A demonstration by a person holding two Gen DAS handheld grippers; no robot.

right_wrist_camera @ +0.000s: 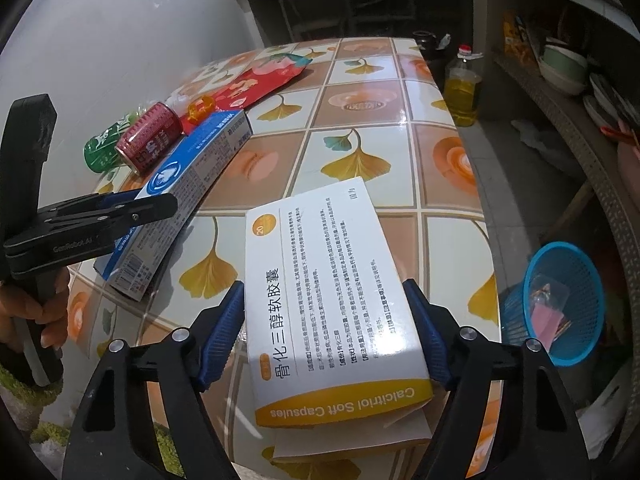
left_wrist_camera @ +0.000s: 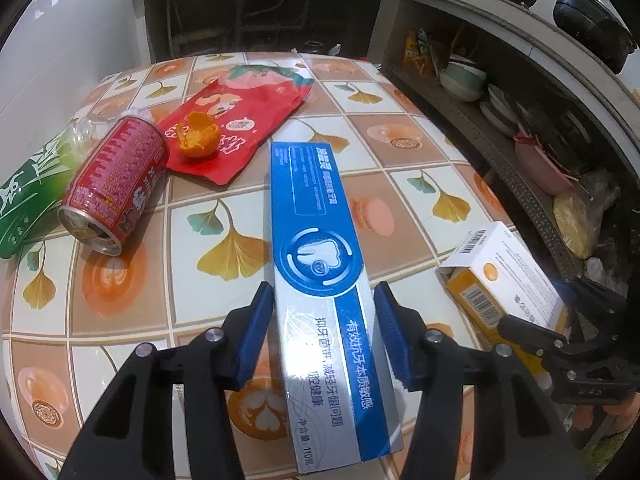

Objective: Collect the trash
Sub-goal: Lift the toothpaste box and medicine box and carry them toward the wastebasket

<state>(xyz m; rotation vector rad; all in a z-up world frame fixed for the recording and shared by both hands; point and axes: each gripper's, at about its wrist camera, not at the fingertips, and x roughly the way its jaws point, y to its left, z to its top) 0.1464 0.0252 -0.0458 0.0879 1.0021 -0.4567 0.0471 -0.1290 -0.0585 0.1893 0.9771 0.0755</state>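
Both grippers are closing in on boxes lying on the tiled table

The left gripper is straddling the long blue-and-white toothpaste carton, the right gripper the white-and-yellow capsule box — fingers parted, not yet clamping; next is squeezing, lifting, carrying to the blue plastic mesh basket beside the table

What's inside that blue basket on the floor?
The blue basket holds something pink and a crinkly clear wrapper near the bottom. Its wall hides the rest, so I can't tell what else is in there.
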